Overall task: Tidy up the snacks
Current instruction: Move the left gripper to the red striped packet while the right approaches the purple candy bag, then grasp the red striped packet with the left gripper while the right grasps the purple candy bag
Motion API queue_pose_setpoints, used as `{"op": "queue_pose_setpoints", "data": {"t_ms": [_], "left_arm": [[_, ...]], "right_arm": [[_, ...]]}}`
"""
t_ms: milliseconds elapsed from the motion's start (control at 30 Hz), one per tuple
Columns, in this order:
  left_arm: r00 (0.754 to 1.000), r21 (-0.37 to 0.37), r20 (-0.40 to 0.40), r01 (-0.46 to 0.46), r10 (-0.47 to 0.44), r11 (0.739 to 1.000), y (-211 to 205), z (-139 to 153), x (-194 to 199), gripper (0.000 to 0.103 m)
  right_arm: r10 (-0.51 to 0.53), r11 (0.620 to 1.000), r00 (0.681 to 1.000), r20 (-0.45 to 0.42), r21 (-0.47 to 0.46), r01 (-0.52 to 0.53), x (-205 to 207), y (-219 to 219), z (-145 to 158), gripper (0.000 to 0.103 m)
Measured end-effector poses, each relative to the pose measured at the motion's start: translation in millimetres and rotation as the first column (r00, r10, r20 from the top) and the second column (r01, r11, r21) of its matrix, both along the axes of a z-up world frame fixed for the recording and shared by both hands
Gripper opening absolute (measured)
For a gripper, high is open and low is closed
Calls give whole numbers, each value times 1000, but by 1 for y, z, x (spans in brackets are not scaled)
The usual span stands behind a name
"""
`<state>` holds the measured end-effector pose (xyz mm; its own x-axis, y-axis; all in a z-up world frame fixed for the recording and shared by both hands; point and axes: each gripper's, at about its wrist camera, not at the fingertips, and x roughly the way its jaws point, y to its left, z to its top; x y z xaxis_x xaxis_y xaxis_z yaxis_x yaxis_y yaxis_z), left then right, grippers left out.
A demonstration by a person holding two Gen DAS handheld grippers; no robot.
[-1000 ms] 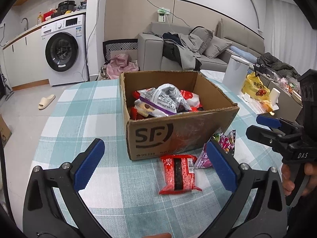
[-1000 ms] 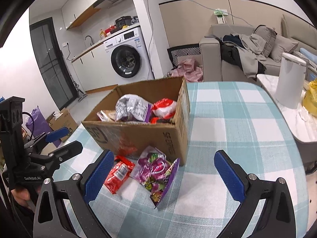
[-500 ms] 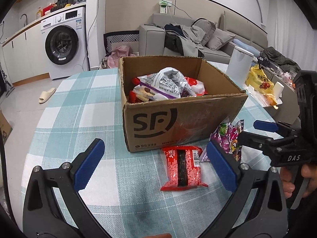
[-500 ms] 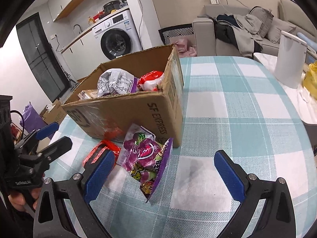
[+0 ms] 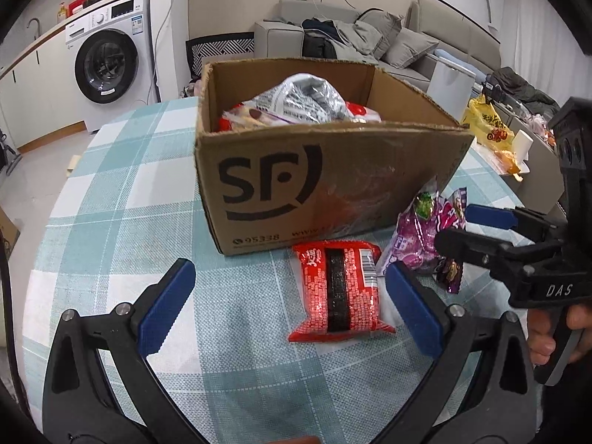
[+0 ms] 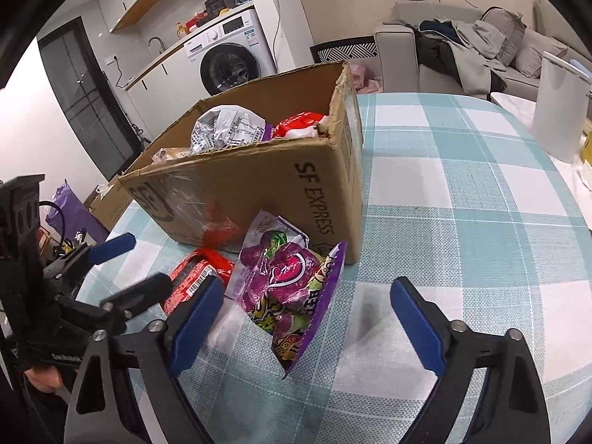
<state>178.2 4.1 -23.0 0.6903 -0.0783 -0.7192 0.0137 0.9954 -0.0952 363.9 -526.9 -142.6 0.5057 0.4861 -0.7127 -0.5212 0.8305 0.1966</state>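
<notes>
A brown SF cardboard box (image 5: 322,185) (image 6: 259,185) stands on the checked table, holding a silver bag (image 5: 303,100) and red packets. In front of it lie a red snack packet (image 5: 338,292) (image 6: 196,277) and a purple candy bag (image 5: 421,236) (image 6: 288,288). My left gripper (image 5: 290,303) (image 6: 129,266) is open low over the table, the red packet between its fingers, nearer the right one. My right gripper (image 6: 307,318) (image 5: 462,227) straddles the purple bag. Its jaws are closing, and the pads do not press on the bag.
The teal checked tablecloth (image 6: 462,192) stretches right of the box. A white bin (image 6: 558,107) and a yellow bag (image 5: 488,125) sit past the table's right edge. A washing machine (image 5: 107,63) and a sofa (image 5: 370,37) stand behind. A hand (image 5: 555,329) holds the right gripper.
Both grippers have sunk toward the table and closer to the packets, and the box front now looms larger. The right gripper's fingers stand a little narrower than before.
</notes>
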Motion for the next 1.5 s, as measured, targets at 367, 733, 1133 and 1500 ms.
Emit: {"op": "queue_pose_setpoints", "data": {"t_ms": [367, 733, 1133, 1500], "left_arm": [[999, 48, -43, 19, -17, 999, -14, -20, 8, 102], [996, 61, -80, 51, -46, 997, -31, -29, 19, 102], [990, 6, -95, 108, -107, 994, -47, -40, 17, 64], [988, -34, -84, 131, -133, 991, -45, -40, 12, 43]], "right_arm": [[21, 999, 998, -54, 48, -18, 4, 0, -9, 75], [34, 997, 997, -66, 72, -30, 4, 0, -12, 57], [53, 996, 998, -19, 78, -51, -1, 2, -5, 36], [52, 994, 999, 2, 95, -52, -1, -2, 0, 36]]}}
